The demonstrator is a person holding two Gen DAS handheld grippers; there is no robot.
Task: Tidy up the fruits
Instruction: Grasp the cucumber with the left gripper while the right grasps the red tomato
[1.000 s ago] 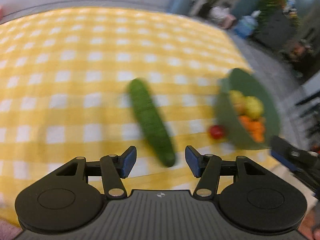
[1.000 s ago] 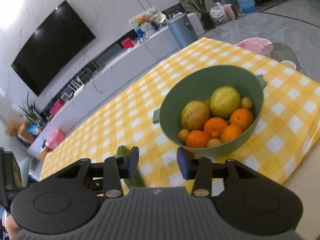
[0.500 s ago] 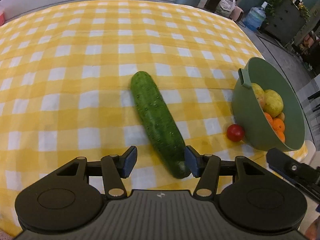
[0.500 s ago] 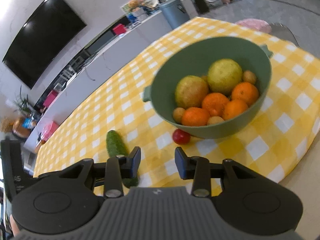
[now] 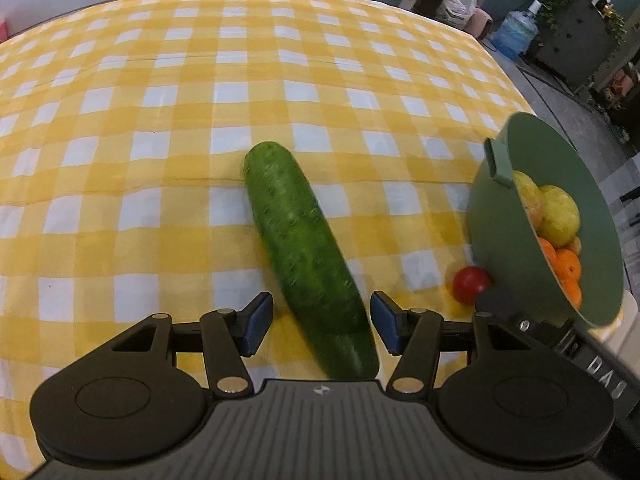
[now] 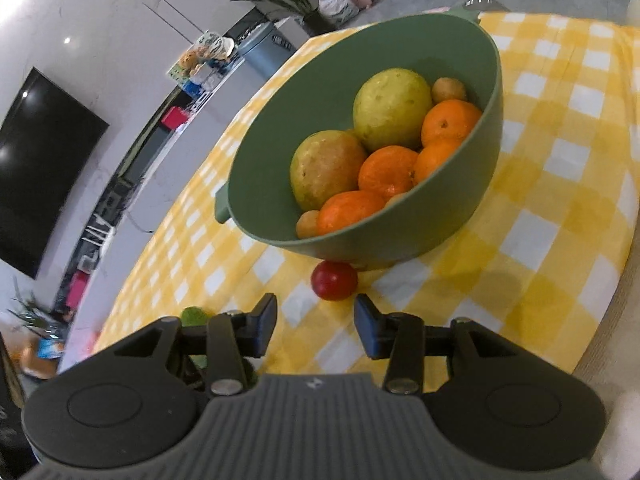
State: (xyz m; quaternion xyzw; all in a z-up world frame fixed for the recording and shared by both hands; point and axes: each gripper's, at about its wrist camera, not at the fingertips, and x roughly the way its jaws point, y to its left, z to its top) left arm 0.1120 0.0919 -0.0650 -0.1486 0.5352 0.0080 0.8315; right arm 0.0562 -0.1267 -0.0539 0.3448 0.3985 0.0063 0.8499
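A long green cucumber (image 5: 308, 256) lies on the yellow checked cloth (image 5: 160, 120). Its near end sits between the fingers of my left gripper (image 5: 322, 322), which is open, with gaps on both sides. A small red tomato (image 6: 334, 280) rests against the foot of a green bowl (image 6: 280, 140). The bowl holds oranges (image 6: 388, 170), two yellow-green fruits (image 6: 392, 110) and small yellowish ones. My right gripper (image 6: 316, 320) hovers just short of the tomato, jaws opening with nothing between them. In the left wrist view the bowl (image 5: 504, 208) and tomato (image 5: 470, 284) are at the right.
The cloth's edge (image 6: 612, 280) drops away close to the bowl's right. The other gripper's black body (image 5: 560, 344) reaches in beside the tomato. A TV (image 6: 36, 168), low cabinet and plants stand beyond the table; a water bottle (image 5: 514, 36) is on the floor.
My left gripper has come down over the cucumber, whose near end now lies between its fingers. My right gripper has sunk and rolled toward the tomato, jaws slightly wider.
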